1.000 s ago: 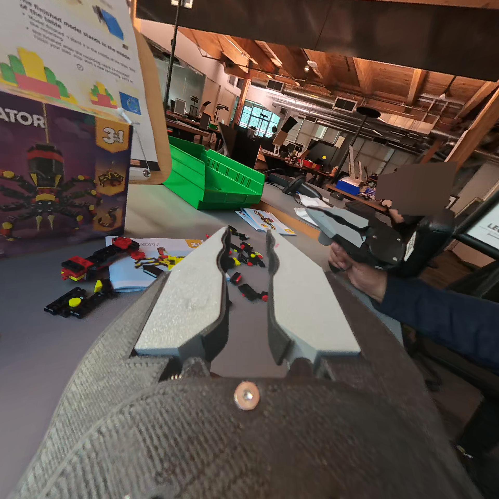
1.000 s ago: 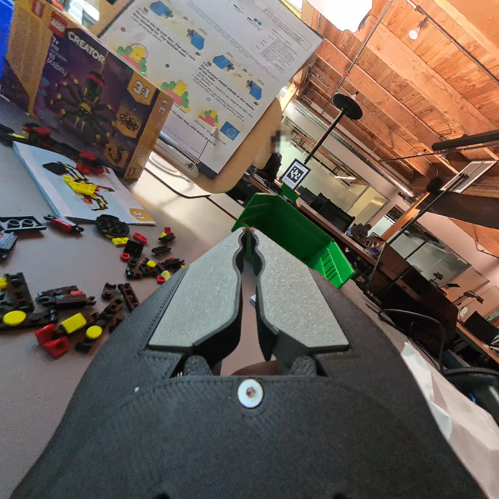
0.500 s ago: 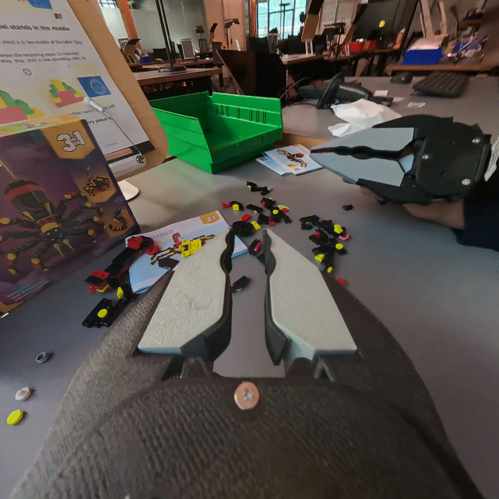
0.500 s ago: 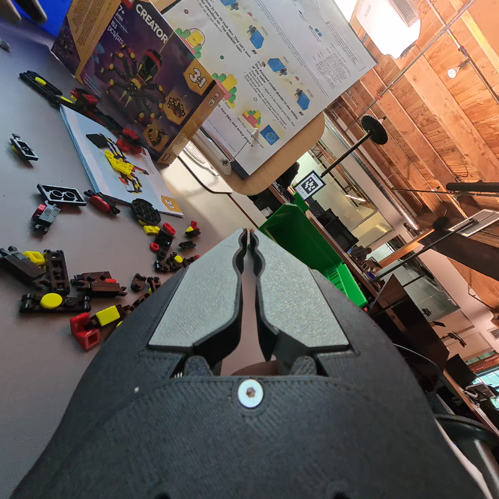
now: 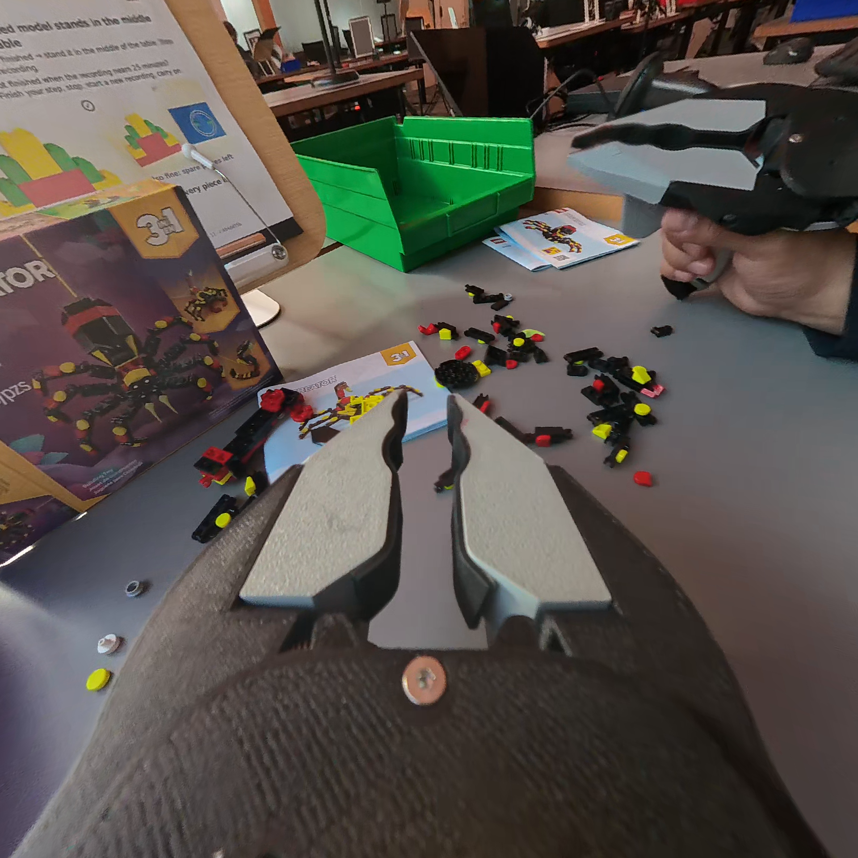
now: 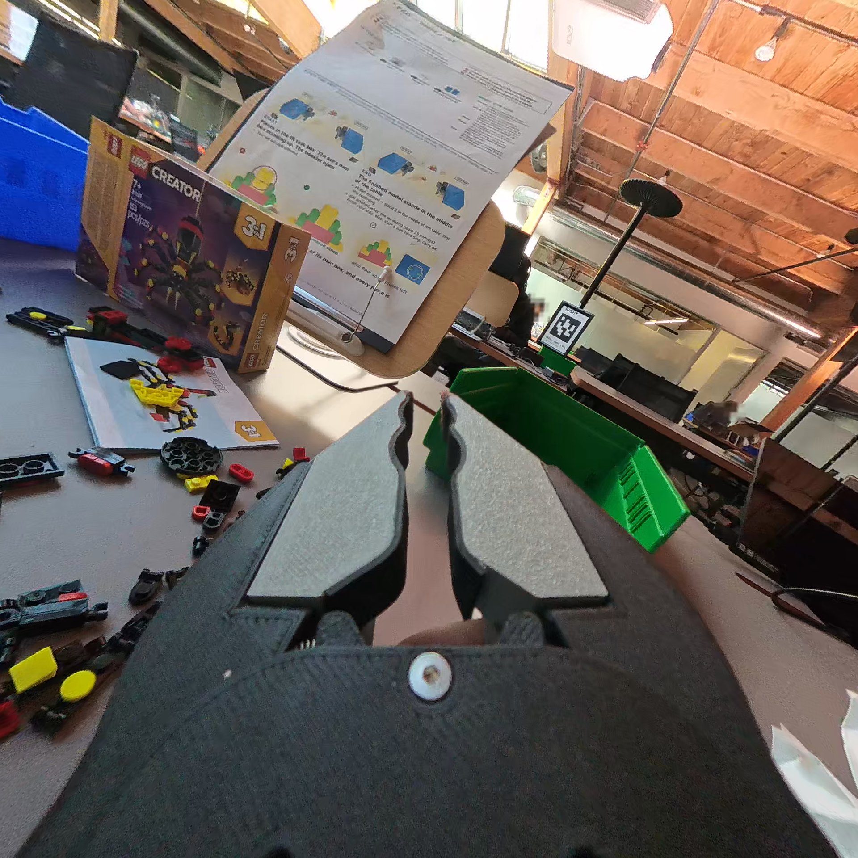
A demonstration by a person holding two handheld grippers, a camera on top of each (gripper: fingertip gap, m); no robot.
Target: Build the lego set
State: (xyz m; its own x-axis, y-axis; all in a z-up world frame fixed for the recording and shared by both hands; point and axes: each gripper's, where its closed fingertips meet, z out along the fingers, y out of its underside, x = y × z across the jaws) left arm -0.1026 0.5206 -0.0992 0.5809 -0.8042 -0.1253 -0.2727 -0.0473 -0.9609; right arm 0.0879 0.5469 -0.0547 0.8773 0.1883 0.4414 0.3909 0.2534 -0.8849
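Loose black, red and yellow lego pieces [image 5: 608,399] lie scattered on the grey table [image 5: 719,510]; they also show in the right wrist view [image 6: 209,501]. A part-built black and red assembly [image 5: 246,445] lies by the open instruction booklet [image 5: 353,404], which also shows in the right wrist view [image 6: 153,408]. My left gripper [image 5: 427,399] is open and empty, hovering over the booklet's near edge. My right gripper [image 6: 425,399] is slightly open and empty, held above the table to the right of the pieces; it also shows in the left wrist view [image 5: 578,151].
The purple lego box [image 5: 116,348] stands at the left, with a sheet on a wooden stand [image 6: 394,185] behind it. A green bin [image 5: 418,185] sits at the back, two more booklets [image 5: 557,237] beside it. A blue bin [image 6: 37,185] is far left. One gripper's finger ends stand about 20 cm off the other's.
My left gripper has tipped down and come closer over the pieces and booklet. My right gripper's jaws have parted a little from nearly shut, and it has swung level.
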